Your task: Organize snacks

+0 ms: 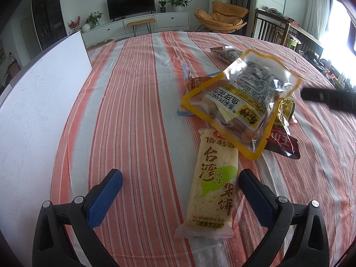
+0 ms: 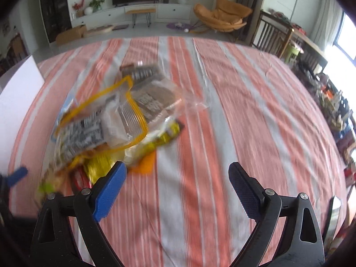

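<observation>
A pile of snack packets lies on the striped tablecloth. In the left wrist view a cream rice-cracker packet lies lengthwise between the blue fingers of my open left gripper. Behind it a clear peanut bag with a yellow border sits tilted on top of a dark red packet and others. In the blurred right wrist view the same yellow-bordered bag lies left of centre, with a brown packet behind. My right gripper is open and empty, right of the pile.
A white board stands along the table's left edge. The orange and grey striped cloth covers the table. A dark part of the right gripper reaches in at the right. Chairs and a cluttered side table stand beyond the far right edge.
</observation>
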